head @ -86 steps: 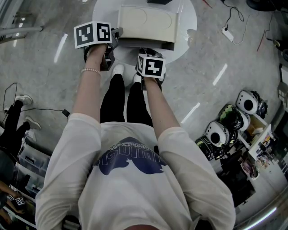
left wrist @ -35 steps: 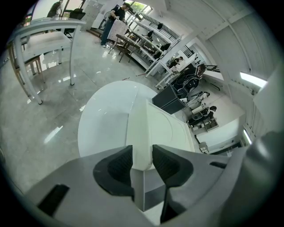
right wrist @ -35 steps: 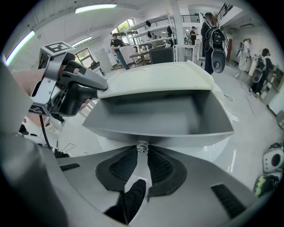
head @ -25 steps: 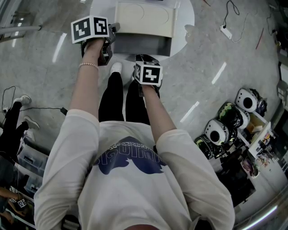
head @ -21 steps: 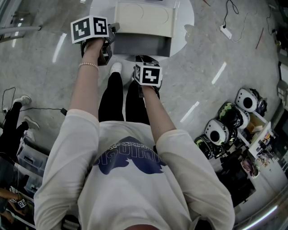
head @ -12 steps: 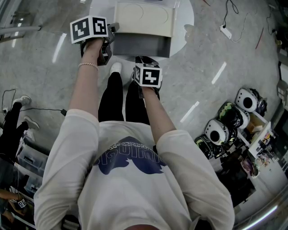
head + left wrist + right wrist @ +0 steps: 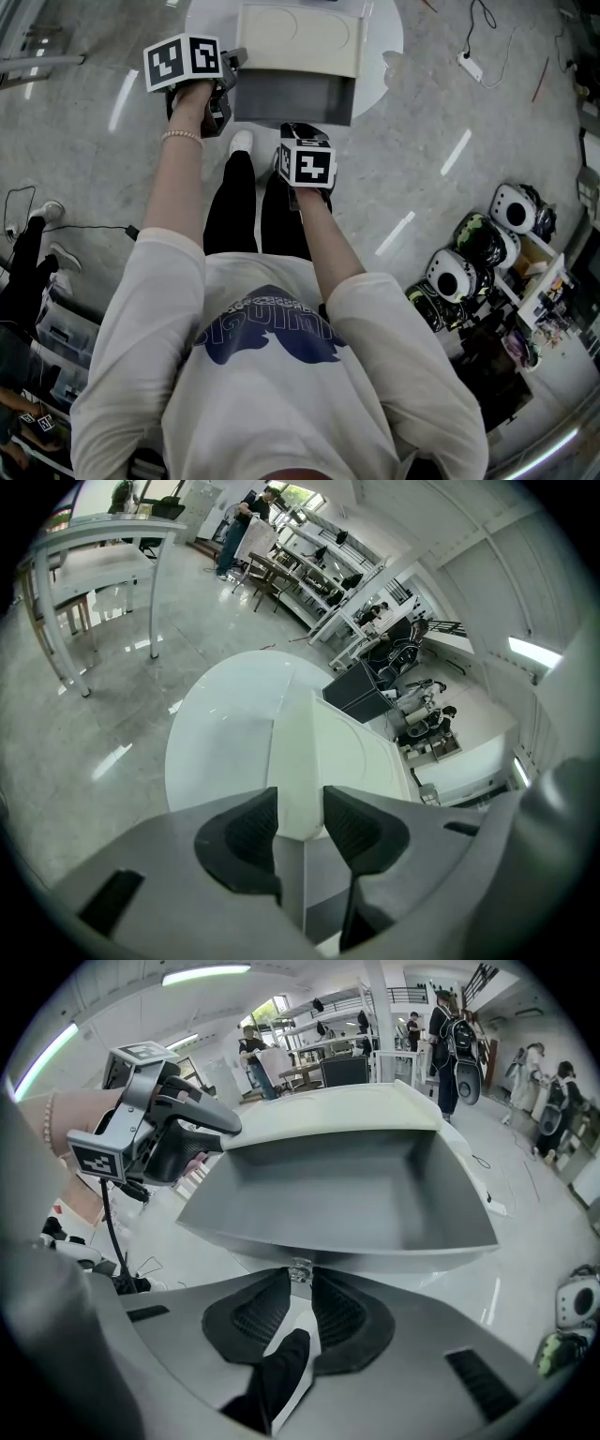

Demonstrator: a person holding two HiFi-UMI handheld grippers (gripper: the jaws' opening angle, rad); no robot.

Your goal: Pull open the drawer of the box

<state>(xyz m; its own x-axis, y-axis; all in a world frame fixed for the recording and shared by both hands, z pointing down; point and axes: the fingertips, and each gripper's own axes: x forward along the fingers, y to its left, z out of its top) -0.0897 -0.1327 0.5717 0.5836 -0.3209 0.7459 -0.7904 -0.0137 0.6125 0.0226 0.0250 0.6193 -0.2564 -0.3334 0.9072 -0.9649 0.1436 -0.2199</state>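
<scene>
A cream box (image 7: 300, 37) stands on a round white table (image 7: 211, 19), and its grey drawer (image 7: 291, 97) is pulled out toward me, empty inside (image 7: 328, 1185). My right gripper (image 7: 299, 1290) is shut on the small clear knob (image 7: 299, 1269) at the drawer's front. My left gripper (image 7: 300, 808) is at the box's front left corner (image 7: 295, 789). Its jaws have just been opening, and that corner stands between the pads. It also shows in the right gripper view (image 7: 220, 1127), beside the box.
The person's legs and white shoes (image 7: 242, 142) are under the table's near edge. Helmets (image 7: 464, 267) lie on the floor at the right, and a power strip with cables (image 7: 472, 67) is beyond the table. Desks, shelves and people stand far behind.
The drawer has come further out of the box, and my right gripper has moved back toward the person with it. My left gripper has stayed at the box's corner.
</scene>
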